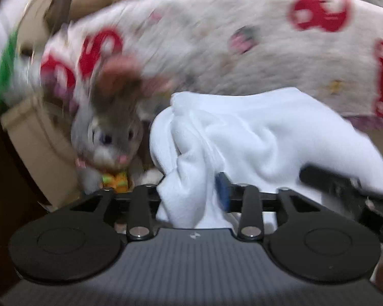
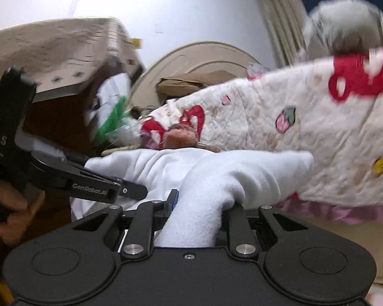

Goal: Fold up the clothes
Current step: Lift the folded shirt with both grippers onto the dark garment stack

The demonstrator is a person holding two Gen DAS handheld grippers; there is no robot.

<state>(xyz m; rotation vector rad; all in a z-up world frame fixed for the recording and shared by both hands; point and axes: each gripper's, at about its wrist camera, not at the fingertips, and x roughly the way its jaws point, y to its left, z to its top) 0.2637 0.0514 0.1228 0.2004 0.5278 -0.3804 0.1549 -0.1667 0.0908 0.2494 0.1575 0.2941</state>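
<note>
A white fleece garment point(image 1: 255, 137) is bunched up and held between both grippers. My left gripper point(image 1: 199, 199) is shut on a fold of it, with the cloth draping over the fingers. My right gripper point(image 2: 199, 204) is shut on another fold of the same garment point(image 2: 217, 176). The left gripper also shows in the right wrist view point(image 2: 109, 188) at the left, its tip in the cloth. The right gripper's body shows at the right edge of the left wrist view point(image 1: 344, 186). The fingertips are hidden by the cloth.
A white quilt with red and strawberry prints point(image 1: 229, 40) lies behind, also in the right wrist view point(image 2: 319, 132). A grey plush rabbit point(image 1: 109, 132) sits at the left. A cardboard box point(image 2: 63, 58), a beige headboard point(image 2: 199, 58) and curtains point(image 2: 280, 20) are beyond.
</note>
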